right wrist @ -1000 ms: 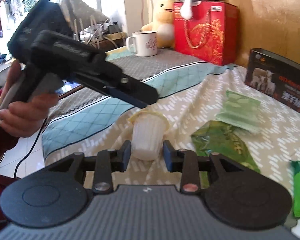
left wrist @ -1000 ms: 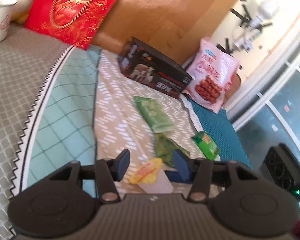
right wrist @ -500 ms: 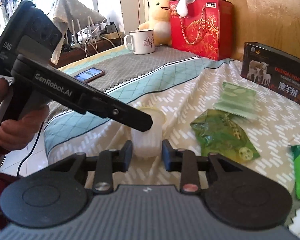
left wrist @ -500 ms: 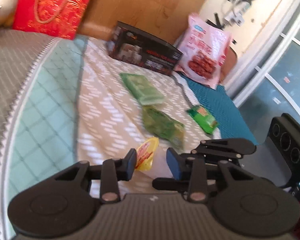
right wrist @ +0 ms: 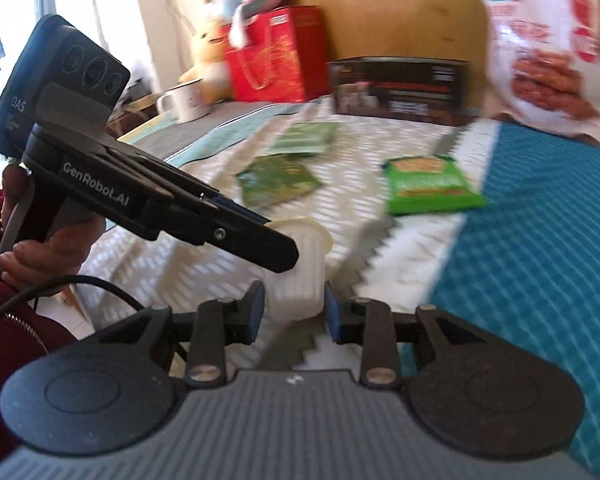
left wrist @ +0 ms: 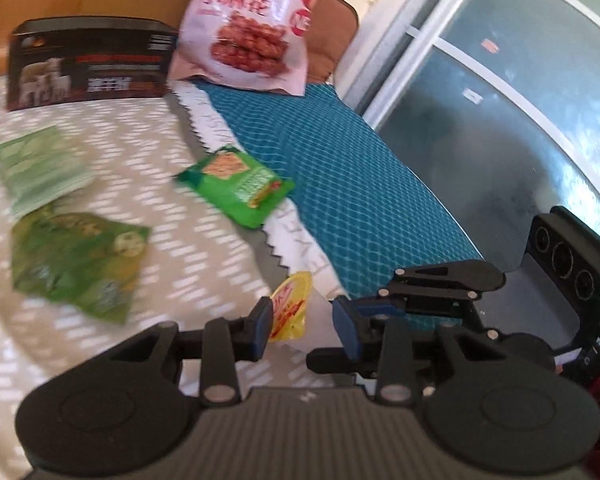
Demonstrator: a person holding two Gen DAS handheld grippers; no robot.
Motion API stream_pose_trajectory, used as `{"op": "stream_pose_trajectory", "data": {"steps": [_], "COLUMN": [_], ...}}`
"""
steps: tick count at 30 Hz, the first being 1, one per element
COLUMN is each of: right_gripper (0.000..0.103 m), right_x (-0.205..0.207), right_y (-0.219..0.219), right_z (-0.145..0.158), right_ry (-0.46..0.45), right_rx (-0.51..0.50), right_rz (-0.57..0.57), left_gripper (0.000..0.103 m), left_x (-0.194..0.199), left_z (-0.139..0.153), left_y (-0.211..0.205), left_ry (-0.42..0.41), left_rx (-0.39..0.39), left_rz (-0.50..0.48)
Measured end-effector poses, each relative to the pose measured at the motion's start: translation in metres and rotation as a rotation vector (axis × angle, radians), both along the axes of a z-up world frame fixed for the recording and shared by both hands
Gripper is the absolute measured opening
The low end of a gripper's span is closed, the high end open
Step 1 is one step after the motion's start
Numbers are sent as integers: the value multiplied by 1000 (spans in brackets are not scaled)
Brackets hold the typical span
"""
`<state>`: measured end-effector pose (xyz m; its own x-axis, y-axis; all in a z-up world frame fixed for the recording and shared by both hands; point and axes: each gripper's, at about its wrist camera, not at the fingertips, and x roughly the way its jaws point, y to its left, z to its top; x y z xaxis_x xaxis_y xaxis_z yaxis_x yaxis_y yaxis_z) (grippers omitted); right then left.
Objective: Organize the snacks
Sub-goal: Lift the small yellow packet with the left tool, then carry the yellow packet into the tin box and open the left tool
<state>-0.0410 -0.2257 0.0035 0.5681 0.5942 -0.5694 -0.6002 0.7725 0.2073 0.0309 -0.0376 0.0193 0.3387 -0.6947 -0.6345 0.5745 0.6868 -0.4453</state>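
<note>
Swinging across the bed now, the small ribbed white plastic jelly cup with its yellow foil lid (right wrist: 298,270) sits pinched by both grippers. Right gripper (right wrist: 294,312) squeezes its base, left gripper (left wrist: 302,326) clamps its top, both narrowly parted. A second ago they faced the red gift bag (right wrist: 276,54); now the teal mesh mat (left wrist: 340,168) lies ahead, likely the drop-off.

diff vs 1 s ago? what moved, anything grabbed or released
Both grippers closed in on the jelly cup: the left gripper narrowed near its yellow lid, the right gripper around its base. Both then swung together toward the teal mat, the cup between them. Nothing was released. The green packets and black box stayed put.
</note>
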Motion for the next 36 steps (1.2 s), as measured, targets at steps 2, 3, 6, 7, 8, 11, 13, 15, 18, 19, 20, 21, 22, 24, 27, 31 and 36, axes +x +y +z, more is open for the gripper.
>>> {"op": "stream_pose_trajectory", "data": {"steps": [2,3,6,7,8,11,13,15,18,19,20,21,22,24,27,31,36], "right_gripper": [37,38,37,35,35,34,34,34,34,34,34,35,35,35,35,35,34], "right_x": [-2,-3,0,0,2,11,21,37,65,75,83,91,99,114,137,165,188], "right_y": [-4,-5,-4,-5,-4,2,7,15,27,31,35,39,43,52,64,64,53], "right_z": [-2,-4,-7,-7,-7,-5,-2,1,2,2,3,4,5,7,10,16,51], "right_ry": [-13,-19,-25,-27,-31,-28,-22,-10,35,45,47,52,60,64,62,66,-35], "right_rx": [-4,-3,22,30,28,34,33,26,12,6,0,-4,-11,-31,-70,-71,-9], "right_rz": [-3,1,19,17,20,20,8,-11,-50,-59,-65,-69,-74,-77,-74,-76,-84], "left_gripper": [35,35,35,34,34,34,34,35,36,36,36,36,34,34,34,34,34], "left_x": [0,0,2,2,3,7,18,32,62,71,81,90,99,117,145,173,208], "left_z": [1,0,0,1,3,10,14,16,10,9,8,7,7,4,2,11,57], "left_y": [-3,-3,-1,-1,0,2,3,3,5,6,8,9,9,7,4,9,19], "left_ry": [-8,-5,16,11,4,-29,-46,-60,-41,-37,-33,-28,-24,-23,-27,-10,-69], "left_rx": [11,11,6,14,22,48,69,89,108,108,107,109,115,136,170,130,31], "left_rz": [-3,-1,4,8,11,29,48,68,101,109,116,122,128,140,160,184,223]}}
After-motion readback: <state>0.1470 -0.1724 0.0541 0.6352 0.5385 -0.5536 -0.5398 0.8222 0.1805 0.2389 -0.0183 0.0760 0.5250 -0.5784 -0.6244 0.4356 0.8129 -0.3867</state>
